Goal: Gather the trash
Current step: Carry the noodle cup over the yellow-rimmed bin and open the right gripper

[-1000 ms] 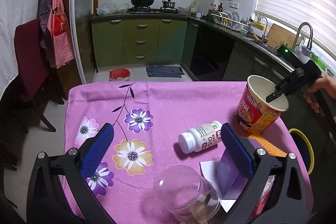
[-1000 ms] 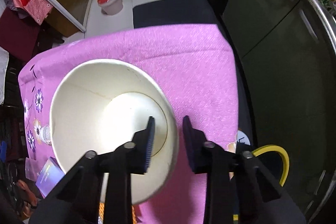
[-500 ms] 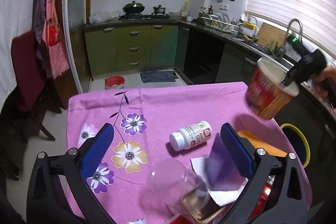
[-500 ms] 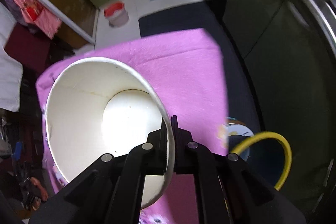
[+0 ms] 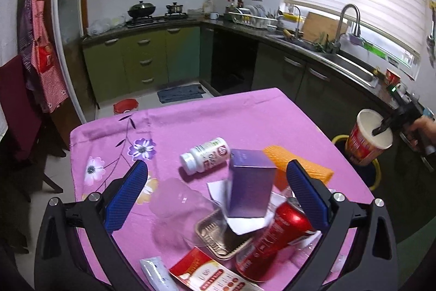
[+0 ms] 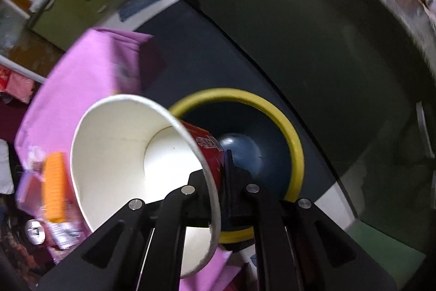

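My right gripper (image 6: 216, 168) is shut on the rim of a red and white paper noodle cup (image 6: 130, 154), held over a dark blue bin with a yellow rim (image 6: 294, 138) on the floor beside the table. In the left wrist view the cup (image 5: 368, 139) hangs off the table's right edge above the bin (image 5: 373, 171). My left gripper (image 5: 218, 192) is open and empty above a pile of trash: a purple box (image 5: 250, 190), a white pill bottle (image 5: 205, 157), a red can (image 5: 272, 236), a clear plastic cup (image 5: 177, 209) and a foil tray (image 5: 218, 233).
The table has a pink flowered cloth (image 5: 190, 122). An orange sponge-like piece (image 5: 297, 165), paper and snack wrappers (image 5: 207, 274) lie among the trash. Kitchen cabinets, a sink counter (image 5: 340, 64) and a dark chair (image 5: 16, 111) surround the table.
My right gripper closed on the cup's rim, lifted it off the table and carried it right, over the yellow-rimmed bin. My left gripper pulled back, showing more trash at the table's near end.
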Demonstrator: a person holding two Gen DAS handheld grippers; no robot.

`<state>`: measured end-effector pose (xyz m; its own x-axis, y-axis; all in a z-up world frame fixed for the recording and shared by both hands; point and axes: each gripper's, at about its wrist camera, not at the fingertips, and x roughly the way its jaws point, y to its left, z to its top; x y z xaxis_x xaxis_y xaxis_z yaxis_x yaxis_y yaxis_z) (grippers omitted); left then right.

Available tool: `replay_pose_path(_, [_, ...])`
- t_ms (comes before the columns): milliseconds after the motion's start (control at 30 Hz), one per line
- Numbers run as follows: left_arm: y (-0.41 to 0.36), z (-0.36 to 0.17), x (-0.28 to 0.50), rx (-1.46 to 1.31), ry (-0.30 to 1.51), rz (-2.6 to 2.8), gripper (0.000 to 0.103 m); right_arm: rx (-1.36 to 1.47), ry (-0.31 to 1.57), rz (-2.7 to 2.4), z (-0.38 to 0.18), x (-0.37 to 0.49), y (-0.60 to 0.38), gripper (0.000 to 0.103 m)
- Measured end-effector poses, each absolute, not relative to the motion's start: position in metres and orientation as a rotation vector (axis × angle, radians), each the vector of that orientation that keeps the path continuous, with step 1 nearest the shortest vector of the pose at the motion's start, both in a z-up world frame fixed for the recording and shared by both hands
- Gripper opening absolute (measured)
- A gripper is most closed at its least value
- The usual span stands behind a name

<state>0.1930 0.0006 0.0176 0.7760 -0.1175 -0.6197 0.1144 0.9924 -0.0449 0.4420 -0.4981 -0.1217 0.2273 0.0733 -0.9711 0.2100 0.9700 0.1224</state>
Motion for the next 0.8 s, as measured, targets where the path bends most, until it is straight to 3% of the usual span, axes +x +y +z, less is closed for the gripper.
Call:
replay_pose_path(367, [-0.027,0.009,0.203,0.031,0.742,-0.175,0.097,0.289,1.456,-0.119,-0.239,0.462,-0.502,0.008])
replay_pose_path(533, [-0.038,0.001,0.213,0.058,0.775,-0.187,0.097,0.272,1.478,-0.125,-0.260,0.468,-0.502,0.021])
replay_pose_path(800, [-0.058,-0.013,0.226,0.139,0.815,-0.183,0.097,0.164,1.412,-0.128,-0.237,0.462,-0.492,0.023])
